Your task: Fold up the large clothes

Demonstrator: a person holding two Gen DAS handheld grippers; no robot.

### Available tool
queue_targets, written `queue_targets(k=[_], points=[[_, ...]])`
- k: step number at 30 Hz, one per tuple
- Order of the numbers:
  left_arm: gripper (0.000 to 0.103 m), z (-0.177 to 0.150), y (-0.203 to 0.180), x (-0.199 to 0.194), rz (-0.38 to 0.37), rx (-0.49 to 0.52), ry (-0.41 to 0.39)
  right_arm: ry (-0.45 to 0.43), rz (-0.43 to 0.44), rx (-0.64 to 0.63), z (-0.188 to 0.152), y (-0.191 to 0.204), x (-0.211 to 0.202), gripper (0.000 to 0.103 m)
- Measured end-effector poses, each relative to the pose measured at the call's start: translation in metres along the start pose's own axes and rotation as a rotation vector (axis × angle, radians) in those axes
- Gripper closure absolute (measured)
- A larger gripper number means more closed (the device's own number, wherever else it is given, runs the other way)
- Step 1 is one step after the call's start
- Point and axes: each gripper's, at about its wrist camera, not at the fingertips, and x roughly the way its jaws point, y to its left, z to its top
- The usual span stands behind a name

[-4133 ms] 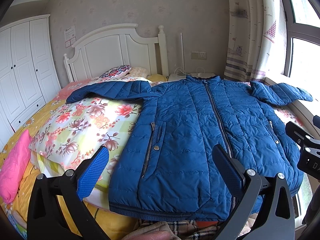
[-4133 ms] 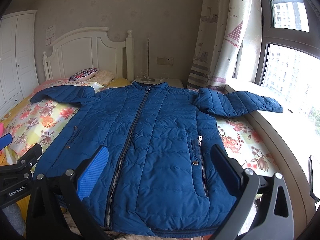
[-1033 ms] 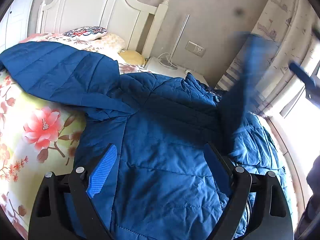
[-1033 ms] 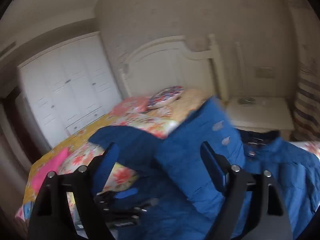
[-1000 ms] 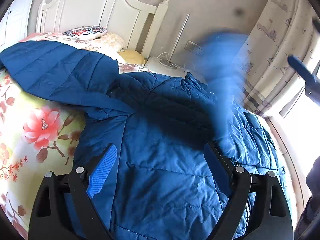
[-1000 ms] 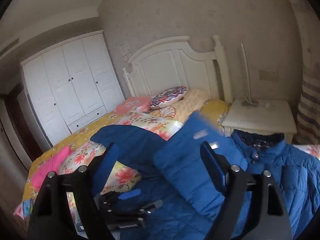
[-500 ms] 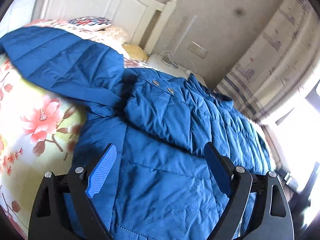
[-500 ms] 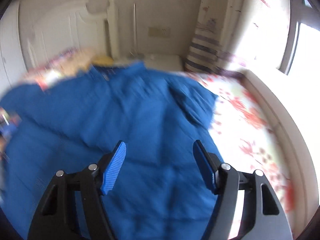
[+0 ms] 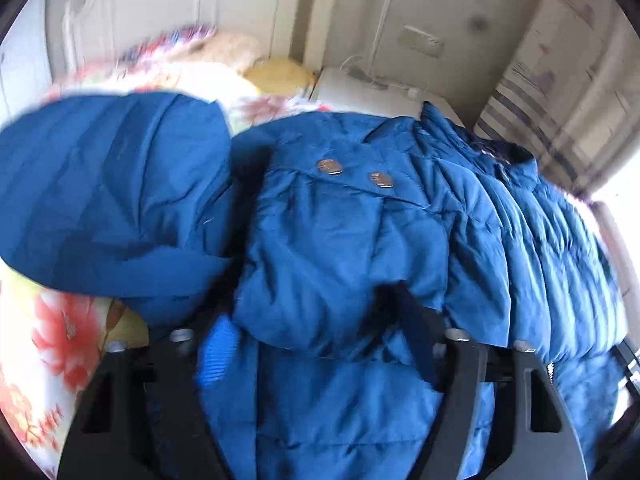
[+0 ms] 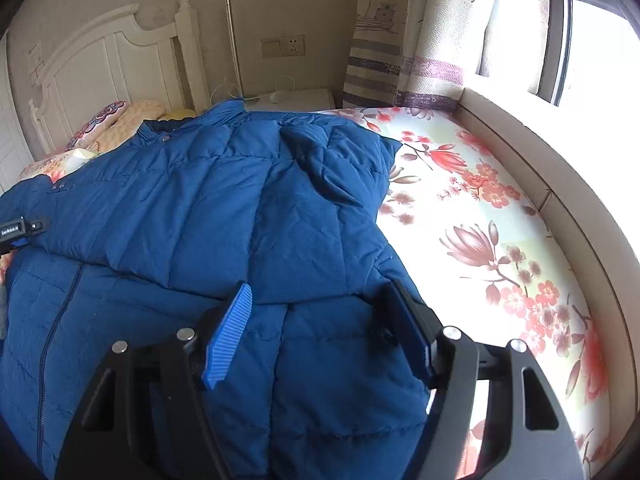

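A blue quilted jacket (image 10: 328, 360) lies front-up on the bed. Its right sleeve (image 9: 340, 240) is folded across the chest, the cuff with two metal snaps (image 9: 352, 172) pointing left. The other sleeve (image 9: 112, 184) stretches out to the left over the sheet. My left gripper (image 9: 312, 312) hangs low over the folded sleeve's lower edge; its jaws are closing with that puffy fabric between them, and the view is blurred. Over the jacket's right side, below the shoulder fold, my right gripper (image 10: 320, 292) stands open and holds nothing. The left gripper's body (image 10: 20, 232) shows at the far left of the right wrist view.
The floral sheet (image 10: 480, 220) is bare to the right of the jacket, up to a padded ledge (image 10: 560, 184) under the window. A white headboard (image 10: 100, 68), pillows (image 10: 120, 120), a nightstand (image 10: 296, 98) and a curtain (image 10: 400, 40) stand at the far end.
The right sleeve, lifted a second ago, now lies across the chest. My right gripper swung down to the jacket's right side. My left gripper moved forward over the sleeve and its jaws narrowed.
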Motion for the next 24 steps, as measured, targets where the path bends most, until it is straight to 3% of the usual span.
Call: queue_targets(k=[1, 2, 7, 14, 16, 18, 19, 21, 22, 24], points=[[0.063, -0.002, -0.006, -0.009, 0.034, 0.032, -0.035, 0.003, -0.003, 0.0, 0.001, 0.001, 0.0, 0.034], [0.085, -0.003, -0.009, -0.016, 0.06, 0.054, -0.057, 0.007, -0.004, 0.001, 0.001, 0.002, -0.001, 0.034], [0.087, -0.01, -0.008, -0.052, 0.018, 0.078, -0.099, 0.01, 0.003, 0.019, 0.001, -0.001, -0.001, 0.034], [0.085, -0.02, 0.005, -0.048, -0.033, 0.021, -0.018, 0.013, 0.012, 0.029, 0.001, -0.003, 0.0, 0.033], [0.076, -0.02, 0.01, -0.041, -0.02, 0.021, -0.009, 0.016, 0.015, 0.033, 0.002, -0.003, 0.001, 0.033], [0.042, -0.021, 0.016, -0.044, 0.031, -0.012, -0.017, 0.003, 0.011, 0.041, 0.001, -0.005, -0.003, 0.033], [0.034, -0.02, 0.018, -0.051, 0.069, -0.026, -0.051, -0.012, 0.004, 0.052, 0.001, -0.006, -0.008, 0.033], [0.012, -0.022, 0.013, -0.078, 0.158, -0.012, -0.201, -0.053, -0.015, 0.085, 0.001, -0.011, -0.019, 0.033], [0.009, -0.022, 0.006, -0.089, 0.178, 0.018, -0.263, -0.071, -0.024, 0.096, 0.002, -0.012, -0.025, 0.033], [0.007, -0.018, -0.009, -0.094, 0.167, 0.097, -0.29, -0.092, -0.02, 0.09, 0.012, -0.009, -0.033, 0.033]])
